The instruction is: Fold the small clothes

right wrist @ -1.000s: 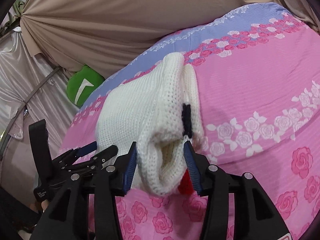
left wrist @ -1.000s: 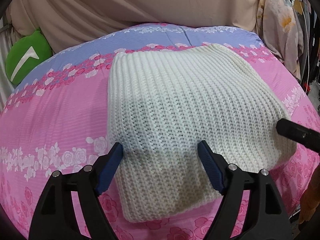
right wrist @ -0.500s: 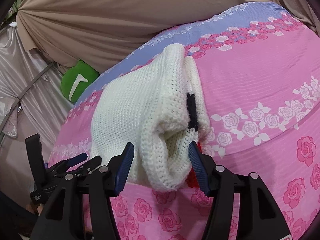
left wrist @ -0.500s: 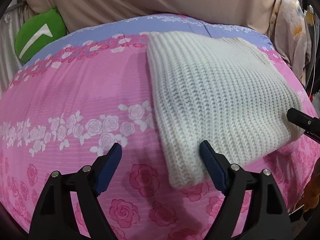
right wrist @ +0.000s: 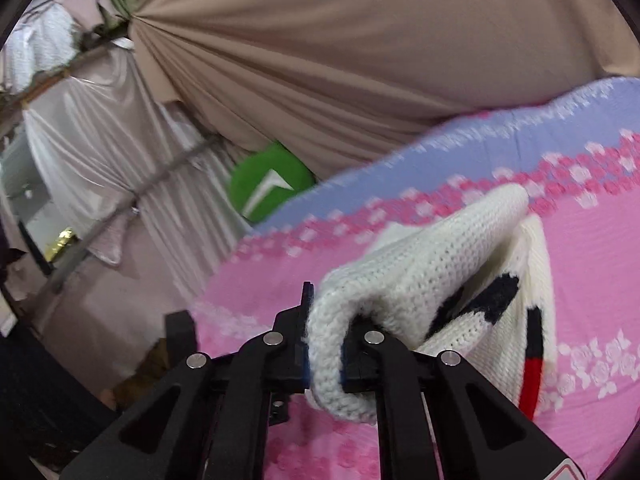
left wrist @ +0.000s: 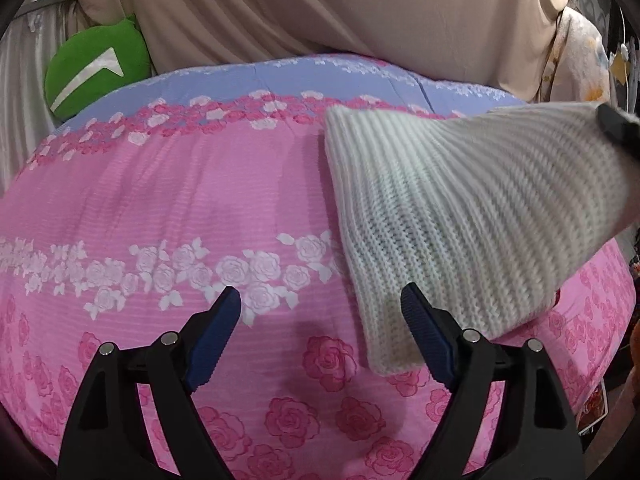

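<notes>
A folded cream knit sweater [left wrist: 460,216] lies on the pink rose-patterned bed cover [left wrist: 160,208], its right side lifted off the bed. My left gripper [left wrist: 320,316] is open and empty, low over the cover, with the sweater's near corner by its right finger. My right gripper [right wrist: 324,344] is shut on a thick fold of the sweater [right wrist: 420,280] and holds it raised; black and red stripes show on the underside. Its tip shows at the right edge of the left wrist view [left wrist: 616,124].
A green plush cushion [left wrist: 96,68] sits at the bed's far left corner, also in the right wrist view [right wrist: 268,188]. Beige curtains [left wrist: 320,12] hang behind the bed. Hanging floral clothes [left wrist: 580,56] are at the far right.
My right gripper has closed on the sweater's edge and lifted it. My left gripper has moved left off the sweater, still open.
</notes>
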Action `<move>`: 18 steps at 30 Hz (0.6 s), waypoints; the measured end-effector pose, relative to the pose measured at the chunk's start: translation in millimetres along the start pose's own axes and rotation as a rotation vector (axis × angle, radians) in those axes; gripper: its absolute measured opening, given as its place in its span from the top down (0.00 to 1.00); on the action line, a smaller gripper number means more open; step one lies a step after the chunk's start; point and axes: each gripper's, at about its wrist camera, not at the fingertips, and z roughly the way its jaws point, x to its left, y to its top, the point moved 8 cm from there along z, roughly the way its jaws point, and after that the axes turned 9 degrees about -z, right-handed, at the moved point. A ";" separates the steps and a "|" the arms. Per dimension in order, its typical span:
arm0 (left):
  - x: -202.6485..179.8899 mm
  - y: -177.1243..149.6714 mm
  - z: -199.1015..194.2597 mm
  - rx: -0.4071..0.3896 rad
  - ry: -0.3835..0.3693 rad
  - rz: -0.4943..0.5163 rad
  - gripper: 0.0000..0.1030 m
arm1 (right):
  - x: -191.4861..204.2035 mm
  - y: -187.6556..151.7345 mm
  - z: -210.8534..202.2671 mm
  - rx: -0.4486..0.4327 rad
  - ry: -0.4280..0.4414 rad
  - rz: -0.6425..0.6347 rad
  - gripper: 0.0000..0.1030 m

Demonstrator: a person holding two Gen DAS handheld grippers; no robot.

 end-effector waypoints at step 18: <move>-36.3 -14.9 32.4 0.079 -0.070 0.058 0.22 | -103.1 -79.0 -16.0 0.136 -0.310 0.136 0.67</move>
